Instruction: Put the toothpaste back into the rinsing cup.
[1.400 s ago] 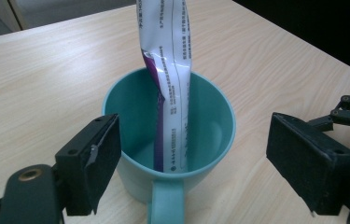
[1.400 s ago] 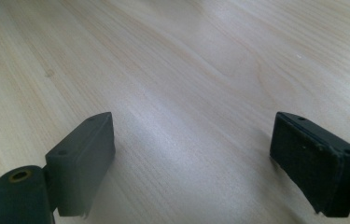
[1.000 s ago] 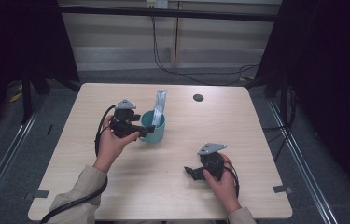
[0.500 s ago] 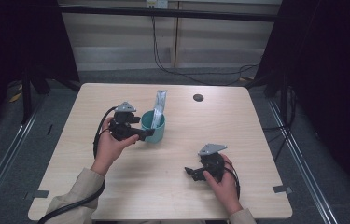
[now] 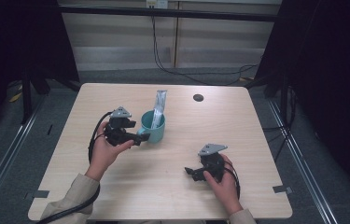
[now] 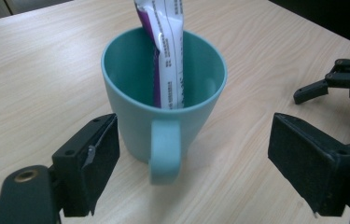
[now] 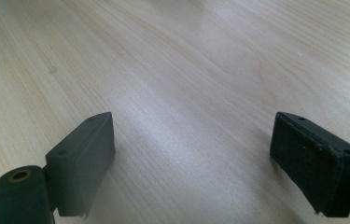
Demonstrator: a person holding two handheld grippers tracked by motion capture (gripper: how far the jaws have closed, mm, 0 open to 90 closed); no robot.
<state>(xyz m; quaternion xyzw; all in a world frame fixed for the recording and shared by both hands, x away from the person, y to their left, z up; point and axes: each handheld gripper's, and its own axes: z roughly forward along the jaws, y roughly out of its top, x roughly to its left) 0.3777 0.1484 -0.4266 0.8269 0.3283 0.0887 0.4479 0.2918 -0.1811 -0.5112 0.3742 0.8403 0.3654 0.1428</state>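
Observation:
A teal mug (image 5: 153, 127) stands upright on the wooden table (image 5: 256, 140), left of centre. A white and purple sachet (image 5: 159, 103) leans inside it and sticks out above the rim. My left gripper (image 5: 141, 137) sits just left of the mug, at its handle. In the left gripper view the mug (image 6: 163, 93), its handle (image 6: 165, 151) and the sachet (image 6: 165, 46) are close. The left gripper (image 6: 194, 125) is open, a jaw on each side of the handle and apart from it. My right gripper (image 5: 190, 171) rests at the front right, open (image 7: 193, 121) over bare wood.
A small dark round hole (image 5: 198, 97) lies in the table top at the back right. The right gripper (image 6: 336, 81) shows far off in the left gripper view. Black cables trail from both grippers toward the table's front edge.
My left hand and gripper have drifted slightly back and to the left, away from the mug. The mug, the sachet and the right gripper have stayed in place.

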